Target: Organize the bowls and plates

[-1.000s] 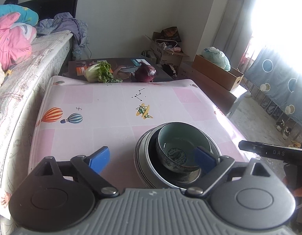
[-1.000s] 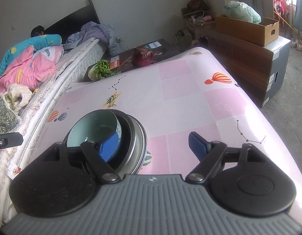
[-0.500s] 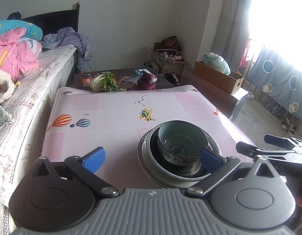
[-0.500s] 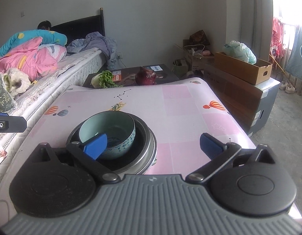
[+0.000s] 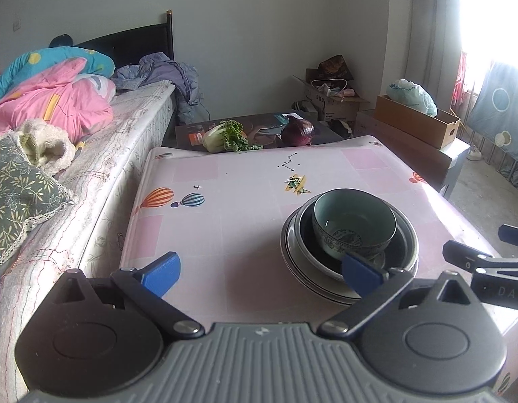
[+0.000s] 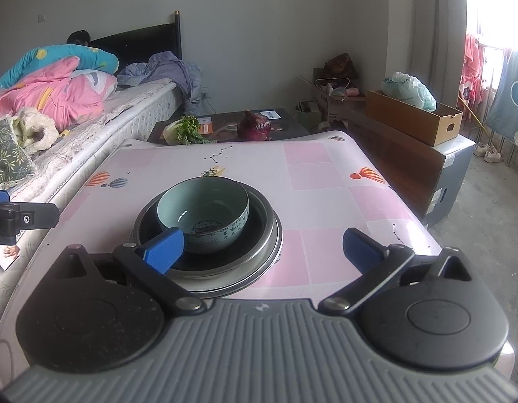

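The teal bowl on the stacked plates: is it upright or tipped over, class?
Upright. The teal bowl sits mouth-up, its rim level and its pale inside showing, nested in the stacked plates. It looks empty.

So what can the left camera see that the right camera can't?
Only the left wrist view shows the right gripper poking in from the side, and the left gripper open in front.

Only the right wrist view shows the shoes on the floor, the left gripper's tip at the edge, and the right gripper's own open fingers.

Both show the blue bowl sitting in the stacked plates on the pink table, plus the greens, the purple onion, the bed and the cardboard box.
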Tool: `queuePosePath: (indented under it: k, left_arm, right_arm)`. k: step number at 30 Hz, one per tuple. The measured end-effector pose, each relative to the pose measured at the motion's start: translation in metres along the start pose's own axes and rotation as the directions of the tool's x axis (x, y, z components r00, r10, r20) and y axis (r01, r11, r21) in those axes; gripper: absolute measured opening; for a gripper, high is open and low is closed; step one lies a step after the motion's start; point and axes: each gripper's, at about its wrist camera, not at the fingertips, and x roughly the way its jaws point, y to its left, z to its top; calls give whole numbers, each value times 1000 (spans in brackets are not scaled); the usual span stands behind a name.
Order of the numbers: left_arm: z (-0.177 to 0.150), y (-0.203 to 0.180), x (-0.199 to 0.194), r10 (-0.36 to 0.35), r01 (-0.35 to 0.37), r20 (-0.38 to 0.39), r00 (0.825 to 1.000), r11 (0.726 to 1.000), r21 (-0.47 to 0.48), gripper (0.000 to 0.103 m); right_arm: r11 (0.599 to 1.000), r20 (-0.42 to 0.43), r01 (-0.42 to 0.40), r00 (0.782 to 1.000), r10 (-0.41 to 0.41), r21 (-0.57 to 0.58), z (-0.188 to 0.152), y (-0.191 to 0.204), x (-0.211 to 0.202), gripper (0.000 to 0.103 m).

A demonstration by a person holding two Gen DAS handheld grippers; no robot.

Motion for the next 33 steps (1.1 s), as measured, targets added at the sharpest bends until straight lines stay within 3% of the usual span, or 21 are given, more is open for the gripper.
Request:
queuePosePath:
  k: [4,8,20,33]
  left_arm:
    - [0,-6,3,59,-59,-22,998,998,7,103]
    - [-1,-1,5,31,-33,-56,998,999,-37,103]
    - [-11,2,9,46,-60,-138,989,994,-95,103]
    - [-29,-2,22,73,-98,-244,967,991,-92,103]
  right_arm:
    - [1000,9,28,1000,-28,-6,0,1,-4,102]
    - [999,0,34,999,-34,3,-2,1,-7,102]
    - [993,-26,114,993,-114,-13,-11,3,-12,102]
    - [995,-176,96,980,-95,-6,-11,9,4,102]
